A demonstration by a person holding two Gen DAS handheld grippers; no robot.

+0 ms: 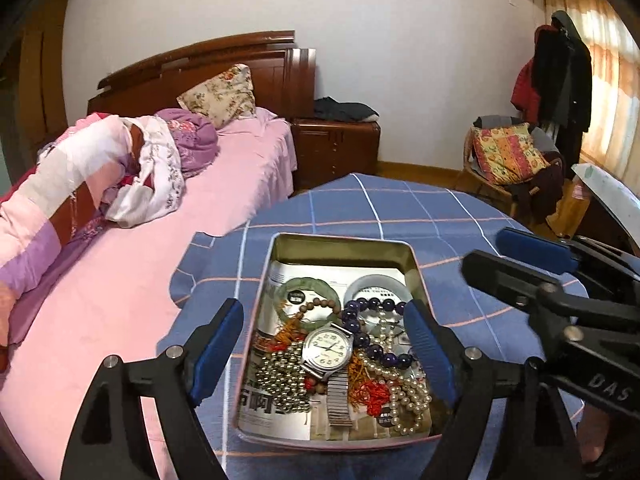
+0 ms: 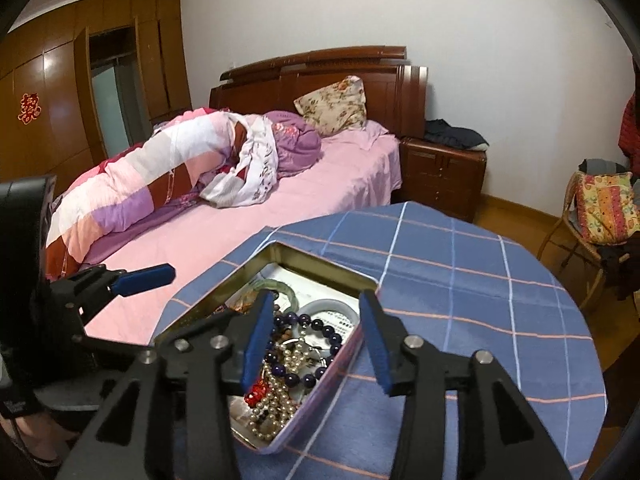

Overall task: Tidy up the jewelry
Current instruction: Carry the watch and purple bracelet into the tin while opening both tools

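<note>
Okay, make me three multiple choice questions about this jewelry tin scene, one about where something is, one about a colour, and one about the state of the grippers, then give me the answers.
1. Where does the wristwatch lie?
A. inside the metal tin, on the tangled jewelry
B. on the blue checked tablecloth beside the tin
C. on the pink bed

2. What colour are the large round beads of the bracelet next to the watch?
A. bright yellow
B. dark purple
C. white

3. How are the two grippers?
A. both shut on necklaces
B. left shut, right open
C. both open, holding nothing

Answers:
1 A, the watch sits among the bead strands within the tin's walls.
2 B, the big beads curving past the watch face are dark purple.
3 C, the left gripper and the right gripper each have their fingers spread wide above the tin, with nothing held.
</note>
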